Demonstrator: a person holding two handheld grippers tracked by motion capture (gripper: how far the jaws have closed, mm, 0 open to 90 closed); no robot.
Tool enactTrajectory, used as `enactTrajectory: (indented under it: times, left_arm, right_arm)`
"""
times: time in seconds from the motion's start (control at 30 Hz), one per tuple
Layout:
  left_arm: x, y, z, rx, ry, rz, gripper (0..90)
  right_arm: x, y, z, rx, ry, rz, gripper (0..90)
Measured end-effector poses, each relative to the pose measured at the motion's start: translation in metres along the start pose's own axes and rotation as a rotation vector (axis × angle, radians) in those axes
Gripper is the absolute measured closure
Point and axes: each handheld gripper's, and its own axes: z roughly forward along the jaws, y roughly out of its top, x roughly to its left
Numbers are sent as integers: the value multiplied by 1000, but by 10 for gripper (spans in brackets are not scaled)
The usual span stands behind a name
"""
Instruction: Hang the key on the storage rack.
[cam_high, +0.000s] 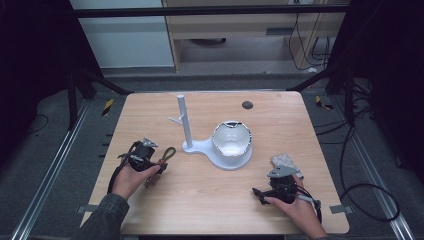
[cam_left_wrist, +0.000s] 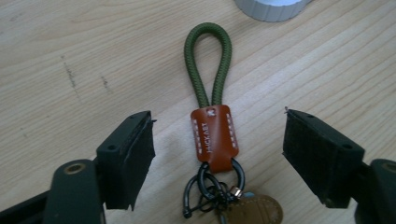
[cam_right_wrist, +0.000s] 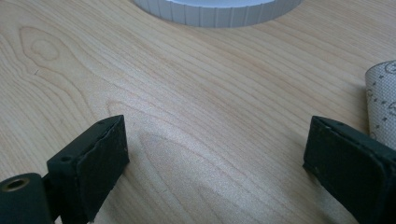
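Wooden table (cam_high: 200, 200) carrying a keychain, a white stand and a patterned cloth.
The keychain (cam_left_wrist: 212, 135) lies flat between the left gripper's fingers (cam_left_wrist: 128, 154), untouched; the stand (cam_high: 220, 150) rests beyond them; the cloth (cam_right_wrist: 383, 102) lies just outside the right gripper's fingers (cam_right_wrist: 100, 158).

Both forearms are coming in from the bottom of the high view. The left hand (cam_high: 131, 176) is gripping the left gripper (cam_high: 161, 164) w/ its jaws pointing away toward the table's middle and slightly right, wrist angled inward, a grey sleeve covering the forearm. In the left gripper view its jaws are standing apart, pads not pressing anything. The right hand (cam_high: 295, 206) is holding the right gripper (cam_high: 257, 192) pointing left across the person's front; jaws are standing wide, nothing betw. them.
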Motion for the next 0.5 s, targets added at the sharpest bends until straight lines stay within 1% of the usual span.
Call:
enactTrajectory:
  times: [0.03, 0.07, 0.13, 0.23, 0.27, 0.43, 0.5]
  left_arm:
    - [2, 1, 1, 7, 1, 1, 278]
    - [3, 1, 1, 11, -1, -7, 293]
    - [5, 3, 3, 25, -5, -6, 322]
    - [9, 4, 7, 34, -23, -17, 378]
    - [10, 3, 8, 41, -29, -21, 413]
    - [8, 3, 12, 88, -30, -16, 476]
    - [7, 4, 12, 91, -35, -19, 501]
  right_arm:
    - [0, 0, 0, 0, 0, 0, 65]
    - [0, 0, 0, 0, 0, 0, 64]
    - [0, 0, 0, -1, -2, -2, 65]
    - [0, 0, 0, -1, -1, -3, 65]
    - [0, 0, 0, -1, -2, -3, 65]
    - [0, 0, 0, -1, -2, -3, 65]
    - [0, 0, 0, -1, -2, -2, 65]
